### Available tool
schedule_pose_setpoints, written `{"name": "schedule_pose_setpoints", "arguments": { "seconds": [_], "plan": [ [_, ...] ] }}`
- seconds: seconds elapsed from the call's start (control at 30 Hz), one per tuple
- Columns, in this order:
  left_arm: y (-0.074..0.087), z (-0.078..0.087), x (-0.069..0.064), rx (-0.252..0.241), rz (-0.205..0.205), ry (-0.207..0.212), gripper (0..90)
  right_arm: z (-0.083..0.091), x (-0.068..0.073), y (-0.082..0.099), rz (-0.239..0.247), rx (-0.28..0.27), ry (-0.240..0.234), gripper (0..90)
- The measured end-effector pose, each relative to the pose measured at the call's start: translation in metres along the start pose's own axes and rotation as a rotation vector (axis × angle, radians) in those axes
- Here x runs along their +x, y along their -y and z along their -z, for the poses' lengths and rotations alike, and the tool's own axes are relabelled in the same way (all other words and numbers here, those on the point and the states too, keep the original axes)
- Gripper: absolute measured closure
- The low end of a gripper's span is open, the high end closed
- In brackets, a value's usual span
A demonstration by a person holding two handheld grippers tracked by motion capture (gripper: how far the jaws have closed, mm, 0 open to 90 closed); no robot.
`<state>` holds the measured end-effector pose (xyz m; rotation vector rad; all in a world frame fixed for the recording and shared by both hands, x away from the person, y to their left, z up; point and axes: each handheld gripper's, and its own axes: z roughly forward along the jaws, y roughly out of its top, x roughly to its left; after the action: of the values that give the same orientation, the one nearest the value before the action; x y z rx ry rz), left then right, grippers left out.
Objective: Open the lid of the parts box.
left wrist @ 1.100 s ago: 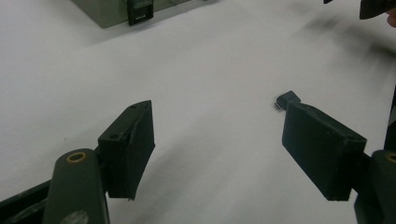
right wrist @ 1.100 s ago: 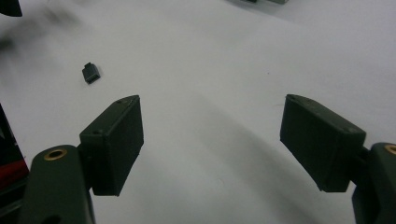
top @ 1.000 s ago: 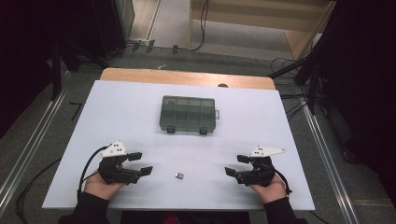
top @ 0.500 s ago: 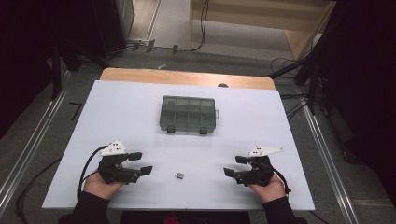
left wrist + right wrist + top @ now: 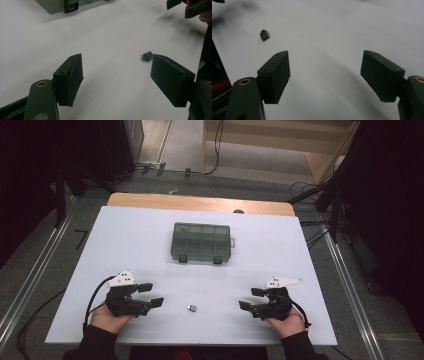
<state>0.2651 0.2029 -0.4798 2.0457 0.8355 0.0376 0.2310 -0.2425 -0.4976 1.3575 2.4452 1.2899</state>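
Grippers — left gripper, right gripper — jaws spread, flanking small black part.

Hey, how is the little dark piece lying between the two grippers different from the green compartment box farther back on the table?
The small dark piece is tiny and solid-looking, while the compartment box is far bigger, see-through green and split into sections. The piece lies near the table's front edge between the left gripper and right gripper; the box sits farther back, near the middle. The box has two dark latches; the piece has a small metal end. Both rest untouched on the white table.
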Motion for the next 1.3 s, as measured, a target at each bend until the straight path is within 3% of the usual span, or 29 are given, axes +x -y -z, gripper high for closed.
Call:
{"name": "schedule_pose_setpoints", "arguments": {
  "seconds": [0.83, 1.3],
  "plan": [
    [0.000, 0.002, 0.002, -0.016, 0.008, -0.001, 26.6, -0.004, -0.002, -0.007, -0.006, 0.012, -0.006, 22.6],
    [0.000, 0.000, 0.002, -0.009, 0.010, 0.010, 26.6, -0.007, -0.010, -0.023, -0.029, -0.009, 0.004, 25.5]
  ]
}}
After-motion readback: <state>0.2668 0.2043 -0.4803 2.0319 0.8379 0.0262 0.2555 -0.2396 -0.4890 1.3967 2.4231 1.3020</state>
